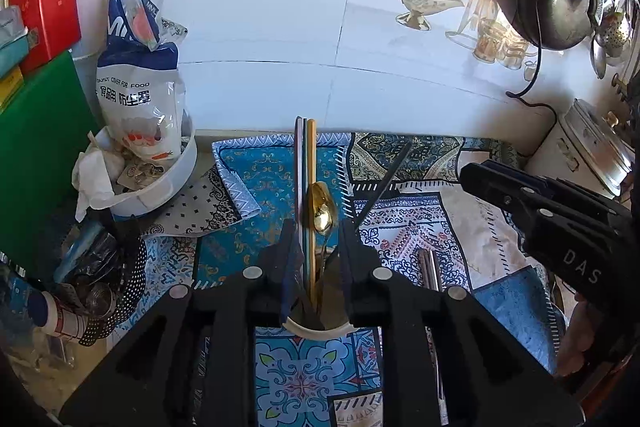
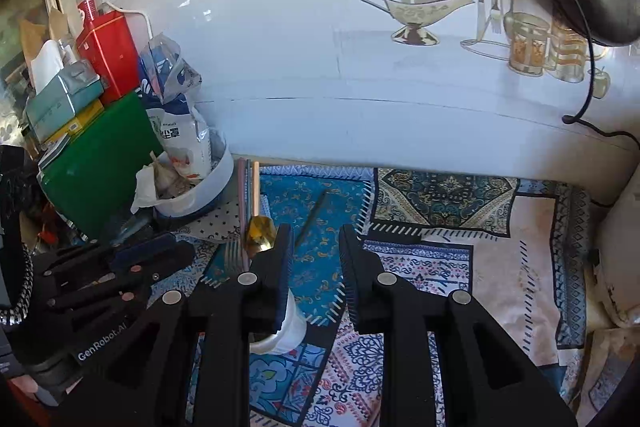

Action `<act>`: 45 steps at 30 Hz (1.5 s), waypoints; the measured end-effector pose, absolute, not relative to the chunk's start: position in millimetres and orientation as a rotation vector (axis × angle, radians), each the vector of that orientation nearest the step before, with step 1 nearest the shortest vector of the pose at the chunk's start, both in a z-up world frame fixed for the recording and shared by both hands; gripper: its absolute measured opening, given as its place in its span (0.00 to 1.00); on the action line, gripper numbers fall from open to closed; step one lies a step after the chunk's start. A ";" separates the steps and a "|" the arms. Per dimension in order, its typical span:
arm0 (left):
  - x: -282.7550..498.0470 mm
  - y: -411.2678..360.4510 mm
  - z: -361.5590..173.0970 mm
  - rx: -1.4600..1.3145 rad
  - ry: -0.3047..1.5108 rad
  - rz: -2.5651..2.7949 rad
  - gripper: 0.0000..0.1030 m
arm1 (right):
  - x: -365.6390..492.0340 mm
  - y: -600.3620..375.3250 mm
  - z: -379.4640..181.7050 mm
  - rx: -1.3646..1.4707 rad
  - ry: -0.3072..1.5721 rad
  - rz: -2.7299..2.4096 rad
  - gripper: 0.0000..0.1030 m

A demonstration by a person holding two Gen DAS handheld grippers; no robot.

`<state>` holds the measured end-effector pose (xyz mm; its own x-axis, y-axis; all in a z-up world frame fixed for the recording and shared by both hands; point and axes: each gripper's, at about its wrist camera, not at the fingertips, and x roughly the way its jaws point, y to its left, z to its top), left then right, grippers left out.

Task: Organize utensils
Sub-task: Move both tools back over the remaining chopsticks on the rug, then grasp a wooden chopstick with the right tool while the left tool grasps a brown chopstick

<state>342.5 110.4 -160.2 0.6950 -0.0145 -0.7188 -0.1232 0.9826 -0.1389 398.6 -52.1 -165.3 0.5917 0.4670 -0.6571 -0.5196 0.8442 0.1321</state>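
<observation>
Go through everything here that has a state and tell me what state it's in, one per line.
Left gripper: open, fingers either side of the cup's utensils.
Right gripper: open, holding nothing.
White cup: upright, holding utensils.
Gold spoon: standing in the cup, bowl up.
Chopsticks: standing upright in the cup.
Loose dark chopstick: lying flat on the cloth.
Food cover bag: open at the top.

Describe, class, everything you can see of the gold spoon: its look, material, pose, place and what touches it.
The gold spoon looks like polished metal, shiny and yellow, and its oval bowl reflects the room. It stands bowl-up in a white cup, its thin handle running down inside. It leans beside the coloured chopsticks in the same cup; actual contact is unclear. The left gripper brackets the cup, and its fingers do not appear to touch the spoon. In the right wrist view the spoon sits just left of the right gripper.
</observation>
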 end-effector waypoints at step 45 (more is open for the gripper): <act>308.2 14.3 -270.9 -0.180 1.112 0.032 0.33 | 399.3 -139.5 -345.0 -0.125 1.197 0.450 0.28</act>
